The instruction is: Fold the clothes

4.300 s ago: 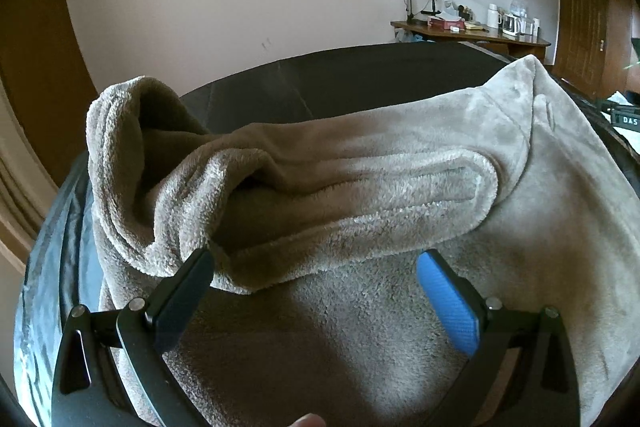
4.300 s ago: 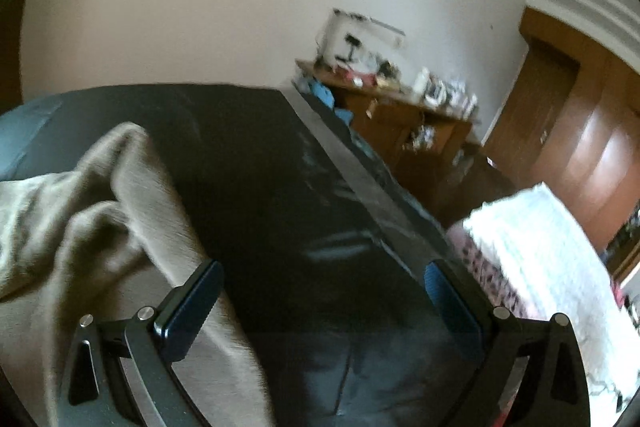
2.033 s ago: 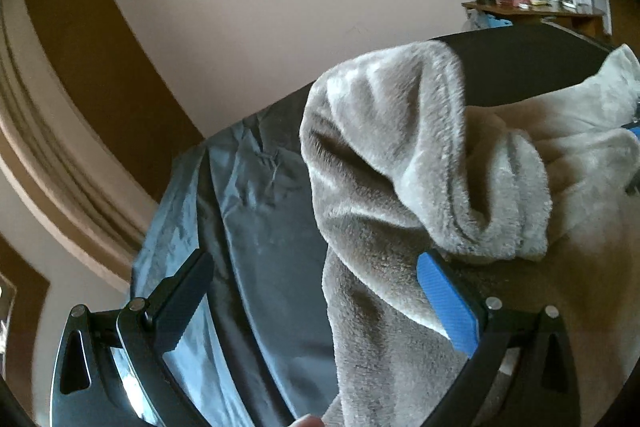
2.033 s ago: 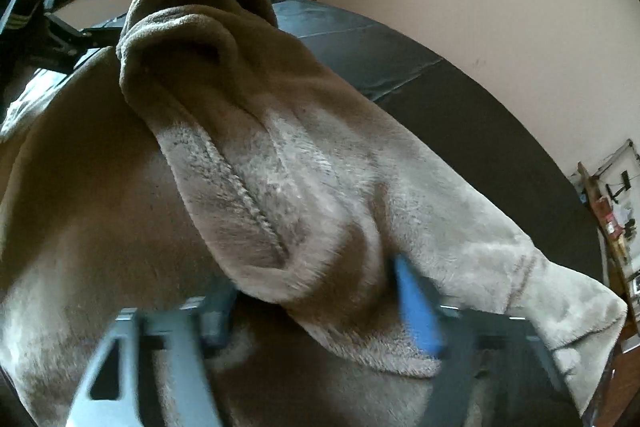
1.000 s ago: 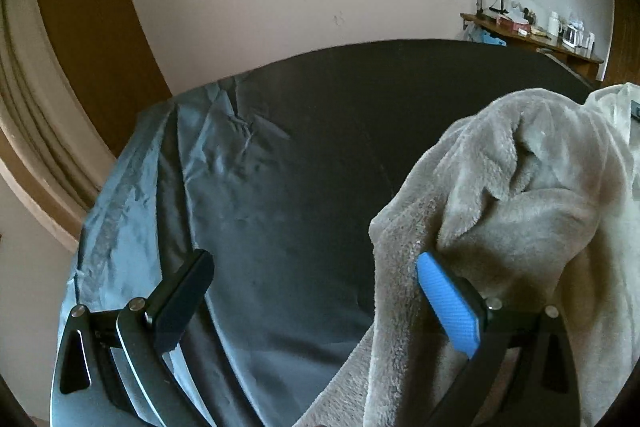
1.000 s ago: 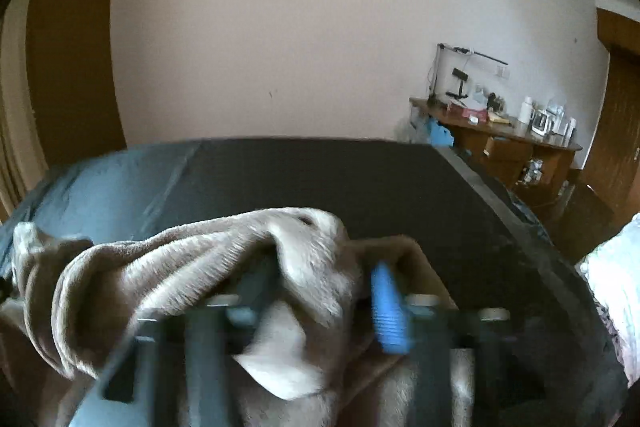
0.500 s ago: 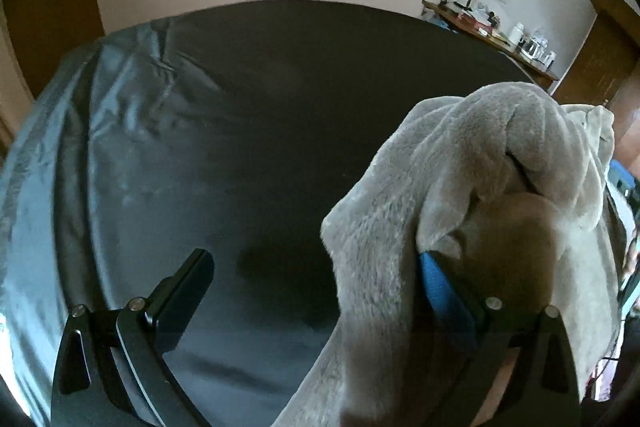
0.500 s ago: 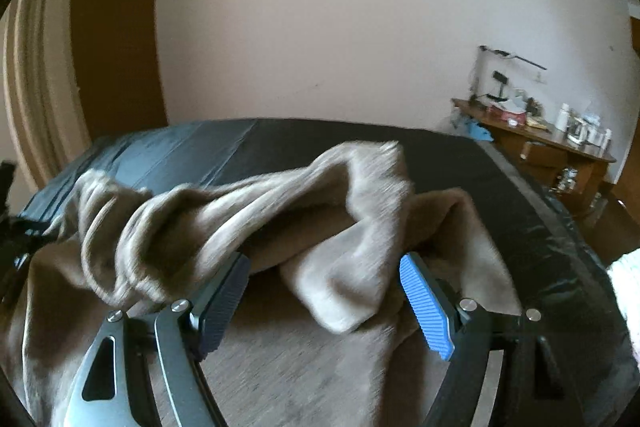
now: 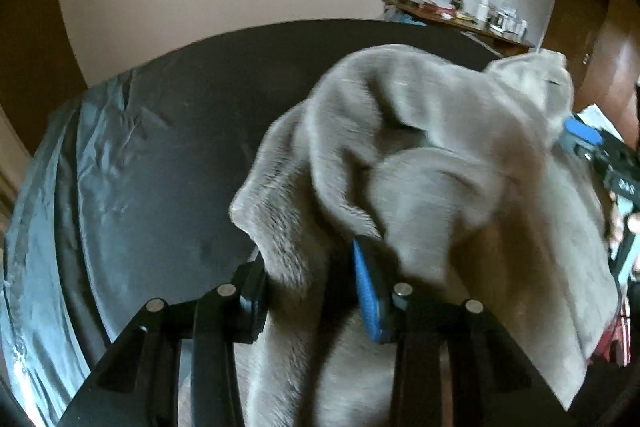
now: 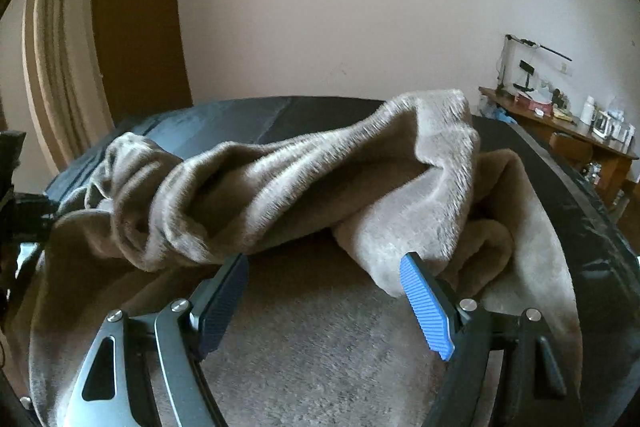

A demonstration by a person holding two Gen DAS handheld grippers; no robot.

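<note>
The left gripper (image 9: 310,287) sits low in the middle of the left wrist view, its 2 fingers drawn close together with a fold of the fleece (image 9: 432,195) pinched between them. The blue pad (image 9: 366,297) presses the cloth from the right and the black finger (image 9: 252,291) from the left. From that pinch the fleece rises in a bunched hump that fills the center and right of the frame, blurred at its edges, in front of the dark sheet (image 9: 152,155), which takes up the left half. At the right edge the right gripper (image 9: 580,137) shows its blue tip against the cloth.

In the right wrist view the right gripper (image 10: 324,301) stands wide, both fingers low in the frame with nothing between them. The fleece (image 10: 312,179) lies across the middle as a long rolled ridge running from the left edge up to a peak at upper right, then dropping in a fold just behind the blue pad (image 10: 426,311); whether pad and fold touch is unclear. A flat spread of the same cloth fills the bottom of the frame. The sheet (image 10: 224,123) shows behind the ridge and along the right edge. A cluttered desk (image 10: 568,131) stands at the wall, right.
</note>
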